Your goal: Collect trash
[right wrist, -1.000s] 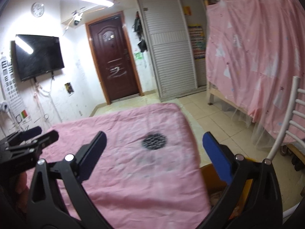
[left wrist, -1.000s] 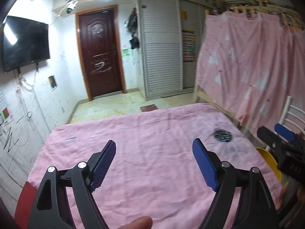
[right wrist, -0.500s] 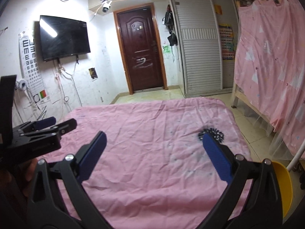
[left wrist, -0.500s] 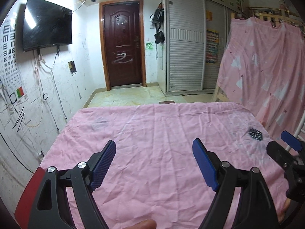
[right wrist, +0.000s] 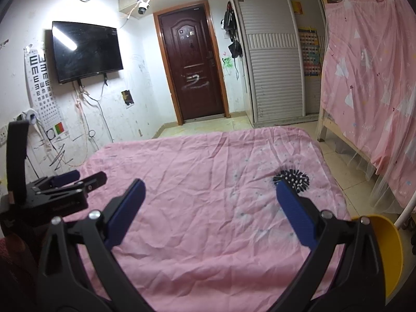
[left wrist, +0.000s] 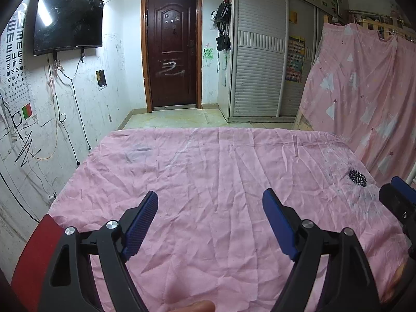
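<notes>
Trash, seemingly round: no discernible long axis.

The left gripper is held level, its jaws spread wide with nothing between the blue pads. A fingertip of the holding hand shows at 6 o'clock in the left wrist view. The right gripper likewise has its jaws wide apart and empty. Each sees the other: the right one's tips at 3 o'clock in the left view, the left one's at 9 o'clock in the right view.
</notes>
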